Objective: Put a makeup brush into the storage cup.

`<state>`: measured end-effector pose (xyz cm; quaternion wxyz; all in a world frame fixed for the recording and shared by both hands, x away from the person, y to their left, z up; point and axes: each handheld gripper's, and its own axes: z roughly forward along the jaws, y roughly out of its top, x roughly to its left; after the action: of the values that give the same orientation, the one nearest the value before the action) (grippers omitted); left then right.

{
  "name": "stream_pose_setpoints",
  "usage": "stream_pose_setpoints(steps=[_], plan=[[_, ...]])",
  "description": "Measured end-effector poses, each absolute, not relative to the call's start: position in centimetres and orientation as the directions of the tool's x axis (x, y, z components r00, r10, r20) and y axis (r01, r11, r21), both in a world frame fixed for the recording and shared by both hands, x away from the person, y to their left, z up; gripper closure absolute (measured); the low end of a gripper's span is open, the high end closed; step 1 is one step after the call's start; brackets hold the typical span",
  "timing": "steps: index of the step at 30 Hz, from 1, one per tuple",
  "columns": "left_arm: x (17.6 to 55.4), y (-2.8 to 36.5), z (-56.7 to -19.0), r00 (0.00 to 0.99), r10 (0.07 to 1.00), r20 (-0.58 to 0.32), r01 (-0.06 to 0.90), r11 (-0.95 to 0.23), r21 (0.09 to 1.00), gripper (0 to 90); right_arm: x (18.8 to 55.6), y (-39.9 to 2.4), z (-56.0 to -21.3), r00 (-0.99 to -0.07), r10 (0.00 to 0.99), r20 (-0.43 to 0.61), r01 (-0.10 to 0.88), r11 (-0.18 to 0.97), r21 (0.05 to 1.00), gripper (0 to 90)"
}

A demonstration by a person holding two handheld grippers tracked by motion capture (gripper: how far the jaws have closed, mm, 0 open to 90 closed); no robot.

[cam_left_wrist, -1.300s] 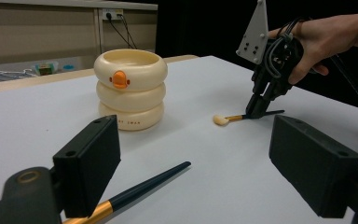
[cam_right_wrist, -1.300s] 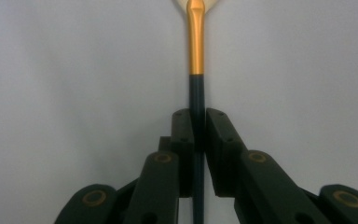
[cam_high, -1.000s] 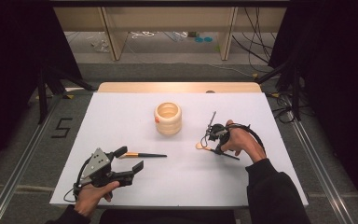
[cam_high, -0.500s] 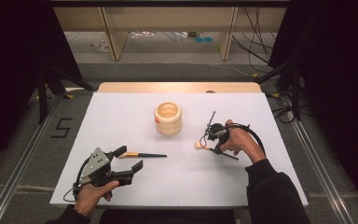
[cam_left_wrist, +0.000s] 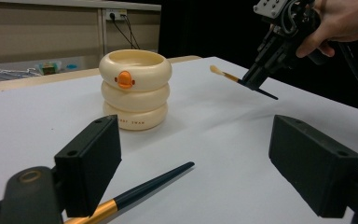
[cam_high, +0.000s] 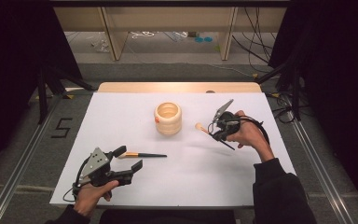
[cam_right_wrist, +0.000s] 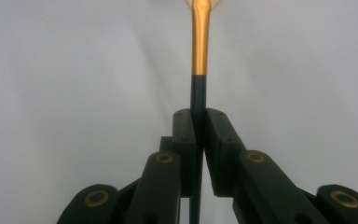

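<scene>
High view: your right gripper (cam_high: 217, 132) is up off the white table (cam_high: 121, 112), right of the cream ringed cup (cam_high: 168, 118), jaws clamped on a makeup brush (cam_high: 208, 132). The brush is held clear of the tabletop, with its pale bristle tip pointing left toward the cup and the dark handle end sticking out toward the near right. Brush and cup are near but apart. Your left gripper (cam_high: 131, 159) sits low at the near left, jaws apart, nothing between them. A second brush (cam_high: 142, 155) lies flat on the table just beside the far jaw, gold ferrule toward the gripper, dark handle pointing right.

Left gripper view: both black jaws stand wide apart with bare table between. The second brush (cam_left_wrist: 135, 193) lies by the left-hand jaw, handle running up and right; can't tell if it touches the jaw. The cup (cam_left_wrist: 135, 88) stands upright ahead, orange beak-like knob facing the camera. Farther right, your right gripper (cam_left_wrist: 255, 79) hangs above the table pinching the held brush (cam_left_wrist: 225, 75), bristles toward the cup.

Right gripper view: jaws together on the dark handle of the held brush (cam_right_wrist: 199, 46). The gold ferrule rises straight up ahead, with the bristles cut off at the top edge and white table behind.
</scene>
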<state>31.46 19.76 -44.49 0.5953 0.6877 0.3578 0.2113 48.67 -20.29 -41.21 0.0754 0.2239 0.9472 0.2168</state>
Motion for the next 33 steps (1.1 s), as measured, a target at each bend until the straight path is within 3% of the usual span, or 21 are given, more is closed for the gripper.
stream_pose_setpoints(steps=[13,33], plan=[[31.5,19.8,-44.5,0.654,0.744,-0.137,0.243,-0.036,0.969,16.6,49.4,-21.7,-39.9,-0.837,0.546,-0.036,0.362,0.601,0.713,83.0],[31.6,19.9,-44.6,0.656,0.742,-0.136,0.246,-0.040,0.969,17.2,49.3,-19.6,-38.7,-0.820,0.573,0.019,0.292,0.389,0.873,83.0]])
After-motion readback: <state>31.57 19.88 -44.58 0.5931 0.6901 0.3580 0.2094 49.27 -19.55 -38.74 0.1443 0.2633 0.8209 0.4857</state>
